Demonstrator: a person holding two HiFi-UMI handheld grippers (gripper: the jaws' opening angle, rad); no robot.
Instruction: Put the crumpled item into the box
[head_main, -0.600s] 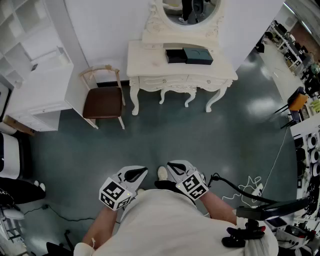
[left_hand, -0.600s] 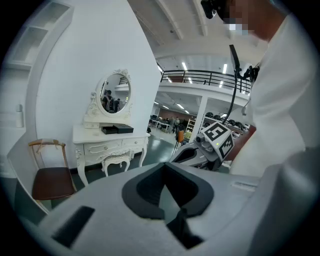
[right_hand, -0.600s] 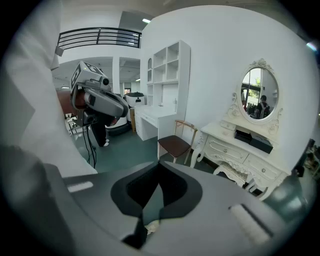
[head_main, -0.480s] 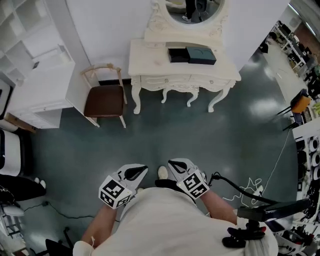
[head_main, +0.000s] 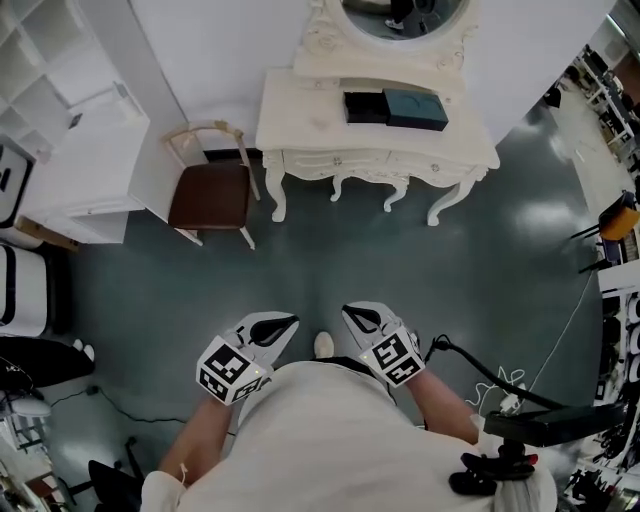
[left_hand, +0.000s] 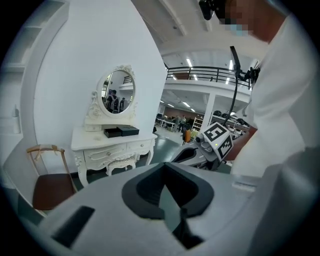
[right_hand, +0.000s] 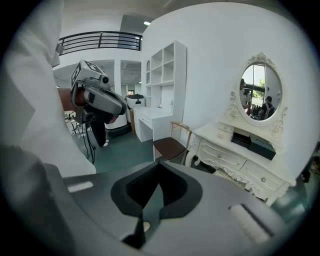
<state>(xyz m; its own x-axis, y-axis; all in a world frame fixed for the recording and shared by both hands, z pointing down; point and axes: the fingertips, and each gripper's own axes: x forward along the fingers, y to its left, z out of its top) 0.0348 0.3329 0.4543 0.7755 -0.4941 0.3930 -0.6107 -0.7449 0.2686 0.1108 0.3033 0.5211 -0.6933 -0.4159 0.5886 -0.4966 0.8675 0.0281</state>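
Observation:
No crumpled item shows in any view. A dark open box (head_main: 365, 107) and a dark teal lid or second box (head_main: 417, 108) lie on the white dressing table (head_main: 310, 125), far ahead of both grippers. The box also shows small in the left gripper view (left_hand: 120, 132) and in the right gripper view (right_hand: 241, 139). My left gripper (head_main: 278, 326) and right gripper (head_main: 355, 314) are held close to the person's body over the floor. Both are shut with nothing between the jaws (left_hand: 164, 166) (right_hand: 159, 164).
A brown-seated chair (head_main: 208, 195) stands left of the table, beside white shelving (head_main: 95, 150). An oval mirror (head_main: 400, 15) tops the table. Cables (head_main: 490, 385) and dark equipment (head_main: 540, 425) lie on the grey floor at the right. A shoe tip (head_main: 323, 345) shows between the grippers.
The head view has shifted so the dressing table sits slightly nearer and further right. Both grippers stay shut by the body, a little higher in the picture.

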